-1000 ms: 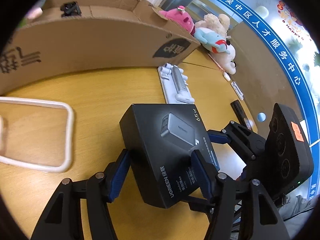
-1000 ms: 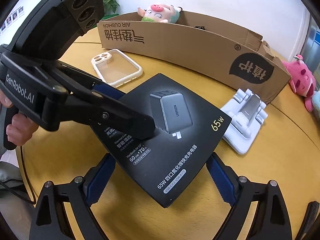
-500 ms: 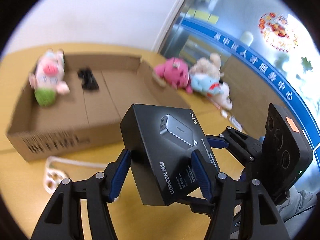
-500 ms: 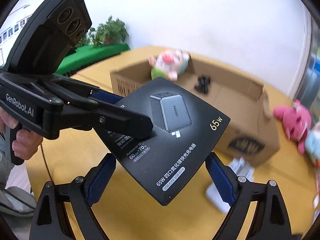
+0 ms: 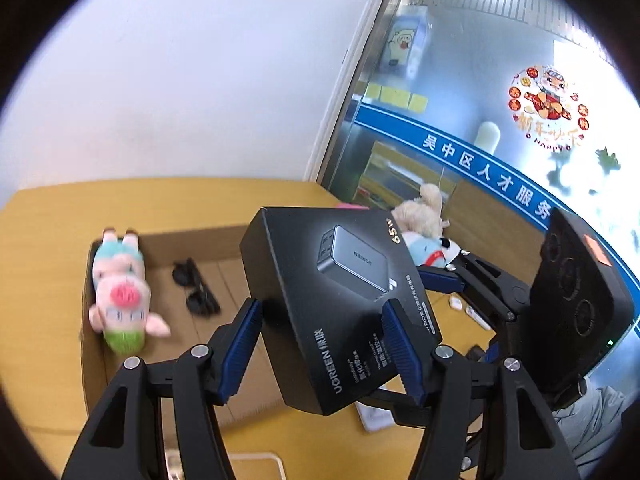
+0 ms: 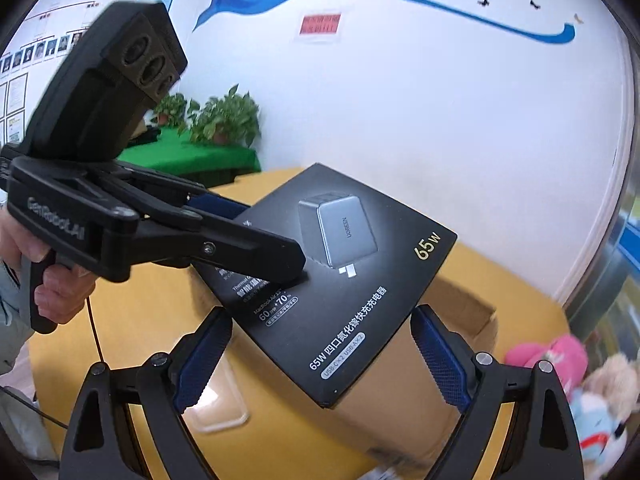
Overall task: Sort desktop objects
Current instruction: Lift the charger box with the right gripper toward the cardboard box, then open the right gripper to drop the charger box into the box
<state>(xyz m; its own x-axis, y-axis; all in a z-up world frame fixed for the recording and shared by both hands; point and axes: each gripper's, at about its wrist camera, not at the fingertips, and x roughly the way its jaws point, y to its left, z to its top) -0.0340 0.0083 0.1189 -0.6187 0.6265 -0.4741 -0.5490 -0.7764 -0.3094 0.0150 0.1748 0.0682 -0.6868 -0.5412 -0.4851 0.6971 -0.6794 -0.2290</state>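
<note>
Below, plush pig (image 5: 120, 300) inside cardboard box (image 5: 86, 344)

Black charger box (image 5: 340, 304), blue-padded fingers (image 5: 240, 344), yellow table (image 5: 44, 248)

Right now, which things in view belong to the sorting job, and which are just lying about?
Job: black charger box, cardboard box, pig plush and sunglasses inside it.
Lying about: potted plants, green-covered table, window sticker.
</note>
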